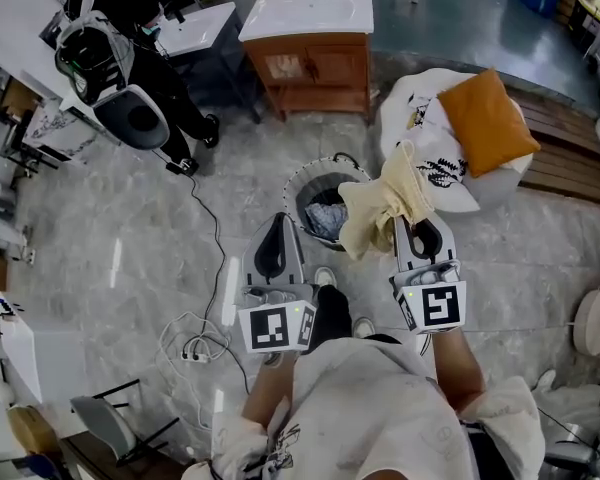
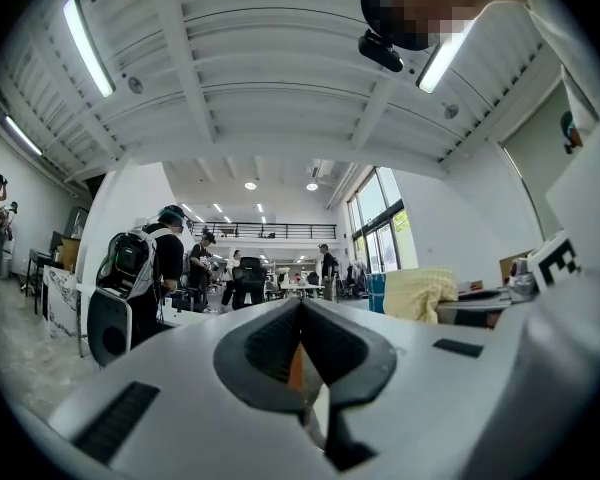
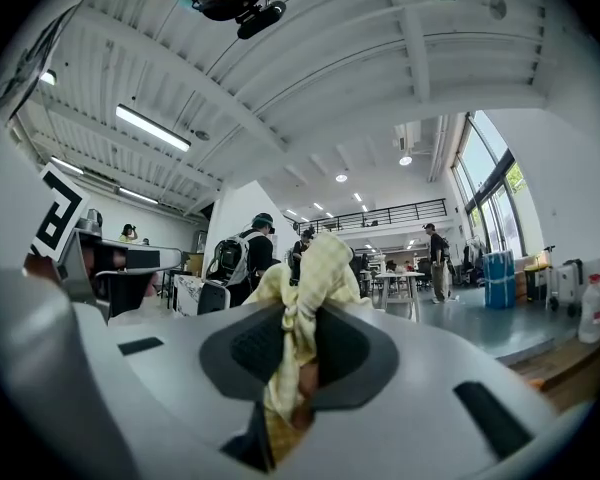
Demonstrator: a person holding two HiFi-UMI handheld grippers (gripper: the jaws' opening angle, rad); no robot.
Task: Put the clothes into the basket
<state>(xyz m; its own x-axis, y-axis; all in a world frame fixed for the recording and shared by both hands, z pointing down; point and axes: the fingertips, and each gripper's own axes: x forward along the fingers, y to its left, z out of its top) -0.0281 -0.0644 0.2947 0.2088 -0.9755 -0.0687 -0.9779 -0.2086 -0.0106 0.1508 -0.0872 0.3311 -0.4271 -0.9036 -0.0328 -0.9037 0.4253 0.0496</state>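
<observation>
**Yellow cloth clamped at the basket's edge, left tongs empty**

In the head view I have both forearms stretched forward side by side, each tool pointing level across the room. The left gripper (image 1: 278,230) is on the left, above bare floor just short of the basket (image 1: 292,190). Its own view shows the jaws pressed together with nothing caught between them. The basket stands on the floor ahead of and between the two tools, with dark clothes (image 1: 326,218) lying inside. To the right, the right gripper (image 1: 421,230) is clamped on a pale yellow cloth (image 1: 385,200). The cloth bunches up past the jaw tips and overlaps the basket's right rim in the picture. I cannot tell whether it touches the rim. Farther right lies an orange cushion (image 1: 486,120).

Only the head view gives me the basket and the floor. The two gripper views look out level at ceiling beams and a person with a backpack (image 2: 140,263). The left gripper view catches the yellow cloth at its right side. The right gripper view shows the fabric pinched between the pads, and a marker cube (image 3: 58,216) at its left edge.
</observation>
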